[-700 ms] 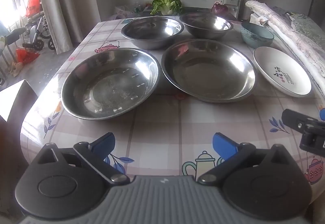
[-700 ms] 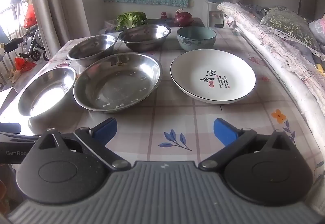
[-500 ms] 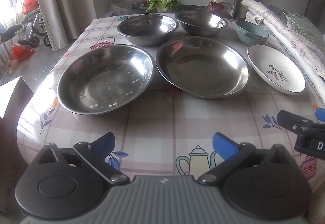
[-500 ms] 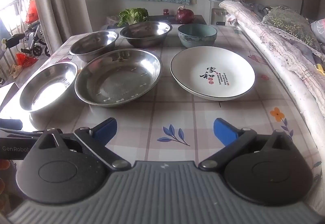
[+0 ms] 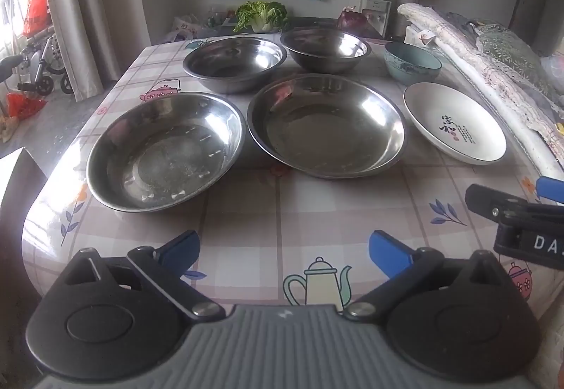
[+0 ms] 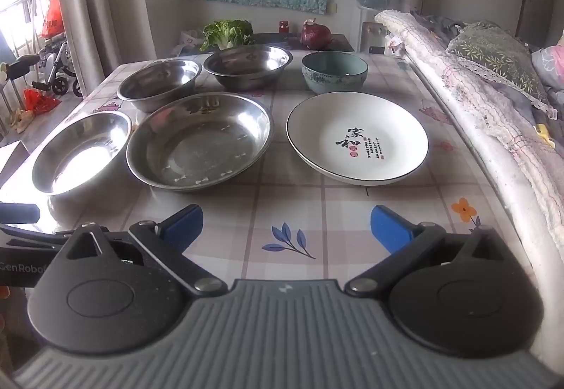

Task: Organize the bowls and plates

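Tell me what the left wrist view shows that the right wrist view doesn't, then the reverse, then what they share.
Only the left wrist view: a teapot print on the tablecloth between the open left gripper jaws.

Only the right wrist view: a small red jar beside the red cabbage, and an orange flower print.

Both: four steel dishes, the blue bowl, the white plate, and the green cabbage.

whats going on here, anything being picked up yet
Nothing is held yet. A person has a hand-held gripper in each hand, the left hand-held gripper and the right hand-held gripper, both wide open over the near edge of the table. Ahead sit two shallow steel plates, two steel bowls, a teal ceramic bowl and a white plate, all separate and unstacked.
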Available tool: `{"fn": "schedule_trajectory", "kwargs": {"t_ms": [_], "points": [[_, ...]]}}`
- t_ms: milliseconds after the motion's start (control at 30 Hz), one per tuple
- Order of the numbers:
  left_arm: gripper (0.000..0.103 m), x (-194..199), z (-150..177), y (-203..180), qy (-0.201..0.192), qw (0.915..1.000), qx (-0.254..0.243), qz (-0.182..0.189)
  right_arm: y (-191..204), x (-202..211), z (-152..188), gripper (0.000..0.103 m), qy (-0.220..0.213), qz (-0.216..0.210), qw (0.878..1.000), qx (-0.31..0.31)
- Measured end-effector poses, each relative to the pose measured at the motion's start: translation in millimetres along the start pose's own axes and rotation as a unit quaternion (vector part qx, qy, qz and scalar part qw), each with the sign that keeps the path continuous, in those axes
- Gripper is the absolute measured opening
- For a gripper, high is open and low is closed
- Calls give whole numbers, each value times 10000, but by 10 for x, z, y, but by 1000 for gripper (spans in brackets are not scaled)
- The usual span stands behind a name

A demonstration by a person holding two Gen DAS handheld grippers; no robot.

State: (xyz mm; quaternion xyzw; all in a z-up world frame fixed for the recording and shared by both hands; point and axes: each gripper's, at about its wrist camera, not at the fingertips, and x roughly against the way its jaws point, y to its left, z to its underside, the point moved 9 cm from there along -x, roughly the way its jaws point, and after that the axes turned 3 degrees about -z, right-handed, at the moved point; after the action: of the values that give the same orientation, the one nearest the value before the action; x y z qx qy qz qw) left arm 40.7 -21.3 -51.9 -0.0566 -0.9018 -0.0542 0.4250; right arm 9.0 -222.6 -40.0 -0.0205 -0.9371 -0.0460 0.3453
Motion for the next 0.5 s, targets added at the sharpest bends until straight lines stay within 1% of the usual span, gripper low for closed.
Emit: {"fn": "schedule_trajectory", "kwargs": {"t_ms": [500], "points": [[103,-5,-16,78,-14,10000,79,-46,64,11,-27,102,-13,9,10000,76]]}}
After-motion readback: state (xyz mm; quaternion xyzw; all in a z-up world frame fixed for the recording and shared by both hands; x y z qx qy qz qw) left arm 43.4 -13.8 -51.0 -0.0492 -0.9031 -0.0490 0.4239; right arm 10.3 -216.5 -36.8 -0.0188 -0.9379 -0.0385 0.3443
